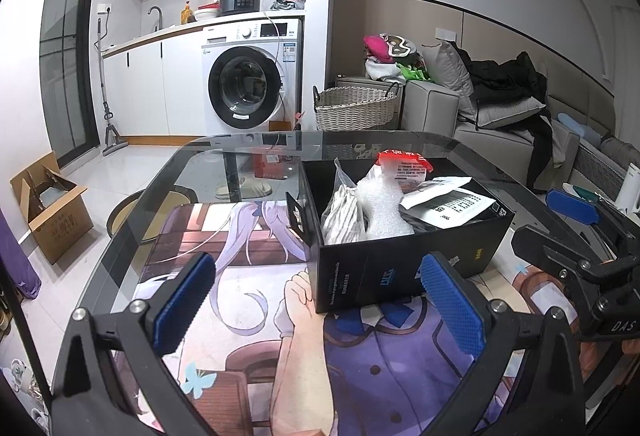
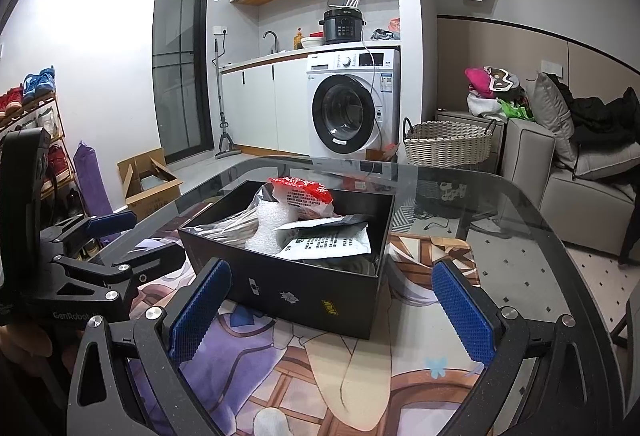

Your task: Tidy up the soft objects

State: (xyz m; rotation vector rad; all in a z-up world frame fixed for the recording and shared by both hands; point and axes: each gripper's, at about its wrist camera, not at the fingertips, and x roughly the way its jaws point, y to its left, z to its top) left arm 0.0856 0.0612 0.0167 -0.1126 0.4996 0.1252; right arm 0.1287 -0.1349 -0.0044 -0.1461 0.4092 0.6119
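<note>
Black box [image 1: 404,252] sits on the counter [image 2: 520,236] just ahead of both wide-open, empty claws, left claw [image 1: 316,300] and right claw [image 2: 332,308], its bubble wrap [image 2: 272,224] and plastic pouches [image 2: 324,242] likely light, limp, slippery; pinch a loose edge.

washing machine [image 2: 352,103] | wicker basket [image 2: 448,141] | cardboard box [image 1: 50,209] | sofa [image 1: 500,115]

Black box [image 2: 304,288], red-topped packet [image 2: 302,191], blue fingers [image 2: 200,308].
</note>
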